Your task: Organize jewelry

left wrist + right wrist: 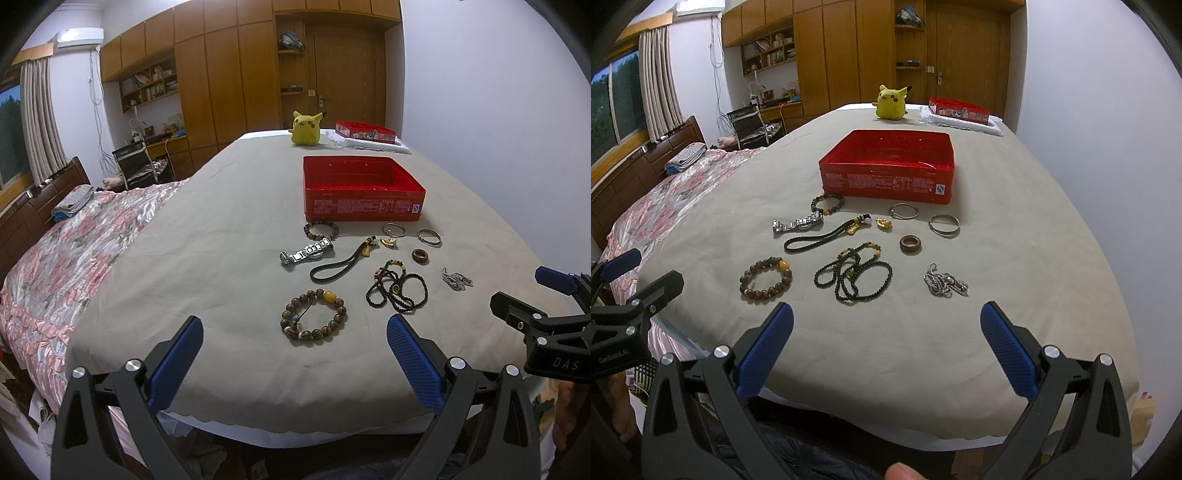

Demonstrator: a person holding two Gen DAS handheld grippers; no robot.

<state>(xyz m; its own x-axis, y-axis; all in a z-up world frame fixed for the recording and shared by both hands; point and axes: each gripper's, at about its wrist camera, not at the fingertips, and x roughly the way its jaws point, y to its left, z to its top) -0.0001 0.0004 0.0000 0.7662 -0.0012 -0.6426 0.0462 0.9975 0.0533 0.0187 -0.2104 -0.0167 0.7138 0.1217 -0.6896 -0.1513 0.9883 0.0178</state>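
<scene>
An open red tin box [362, 192] [886, 173] stands empty on the beige bed cover. In front of it lie several pieces of jewelry: a brown bead bracelet with a yellow bead [314, 317] [766, 280], a black bead necklace [397, 288] [855, 275], a silver chain [457, 279] [945, 284], a silver watch [306, 253] [798, 223], a wooden ring [420, 256] [911, 244], two silver bangles [394, 229] [943, 224]. My left gripper [295, 328] is open and empty, just short of the brown bracelet. My right gripper [886, 317] is open and empty, near the necklace and chain.
A black cord keychain [820, 238], a gold charm [883, 223] and a small dark bead bracelet [827, 204] lie near the box. A yellow plush toy [306, 127] and a second red tin on a white towel [365, 133] sit at the far end. A pink floral quilt [74, 258] covers the left.
</scene>
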